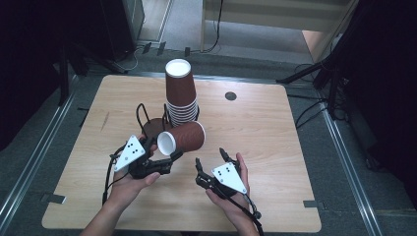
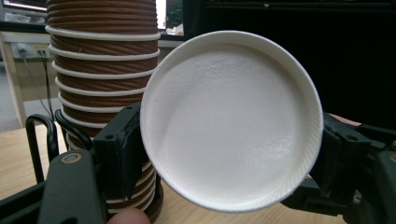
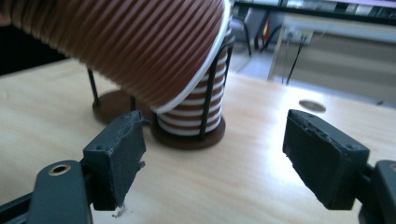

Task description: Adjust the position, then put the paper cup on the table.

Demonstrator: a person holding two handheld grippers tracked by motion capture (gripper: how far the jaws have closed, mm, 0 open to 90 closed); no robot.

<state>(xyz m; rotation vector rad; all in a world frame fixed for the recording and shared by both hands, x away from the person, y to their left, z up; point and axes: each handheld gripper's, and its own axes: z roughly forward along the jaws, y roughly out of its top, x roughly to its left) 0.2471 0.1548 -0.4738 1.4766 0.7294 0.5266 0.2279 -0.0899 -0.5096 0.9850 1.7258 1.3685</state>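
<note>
1. The table (image 1: 255, 118) carries a wire-and-disc cup holder with a tall stack of brown ribbed cups (image 1: 181, 93) standing upside down in it, white bases up, toward the far middle. A second, bare holder disc (image 1: 153, 125) sits just to the stack's left.

2. A single brown cup (image 1: 183, 137) lies on its side in the air, just in front of the stack. Its long axis runs roughly level across the table, with the narrow white base toward the person's left and the wider rim toward the right.

3. The left gripper (image 1: 164, 156) has that cup: in the left gripper view its jaws sit closed against either side of the cup's base end (image 2: 231, 121), whose white face looks straight back at the camera.

4. The right gripper (image 1: 210, 158) is near but apart, below and to the right of the cup. In the right gripper view its jaws stand wide with nothing between them, and the cup's ribbed wall (image 3: 135, 46) hangs above and ahead of them, slanting up to the left.

5. So the free rim end is the one nearer the right gripper; reaching it would likely mean rising and moving forward. How much gap remains is hard to judge from these angles.
</note>
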